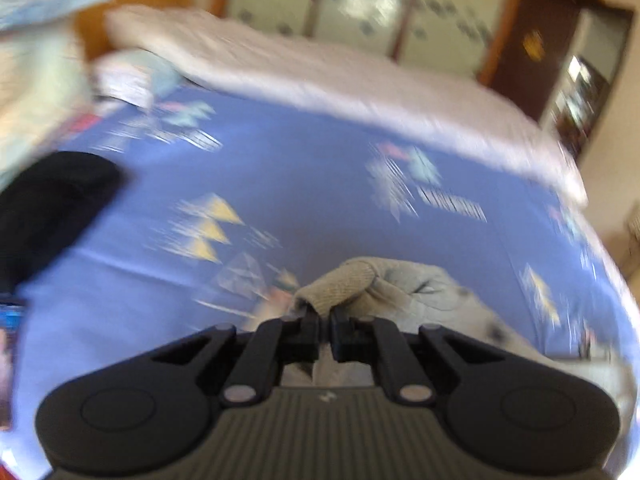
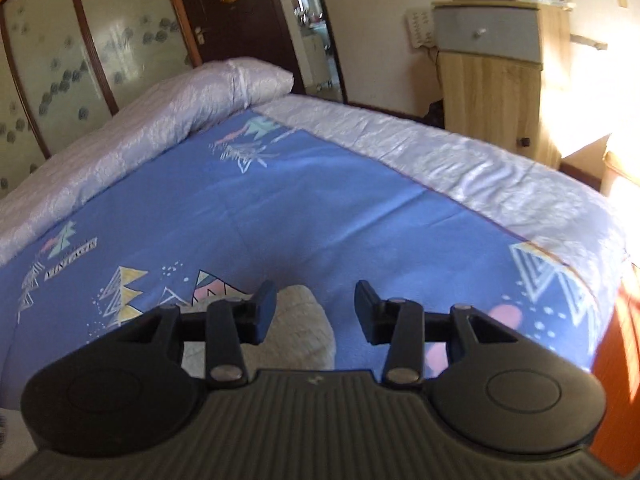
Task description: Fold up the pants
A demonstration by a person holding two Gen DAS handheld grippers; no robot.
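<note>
The pants (image 1: 404,296) lie crumpled on the blue bed (image 1: 320,184), at its near edge, and both tools are right at them. The left tool (image 1: 325,316) is clamped on a ribbed band of the fabric, which bulges just ahead of its tips; the rest of the grey cloth trails off to that tool's right and back under it. The left view is blurred, so how much cloth hangs free I cannot tell.

The right tool (image 2: 316,308) stands apart with nothing pinched. A pale fold of the pants (image 2: 296,320) shows in the gap, closer to the left finger (image 2: 262,312) and below the tips, not touching the pads as far as I can see.

So the cloth lies just ahead of and slightly left of the right tool. In my judgement that tool must drop a little and shift left before closing. The garment's long axis cannot be read while it is bunched.
</note>
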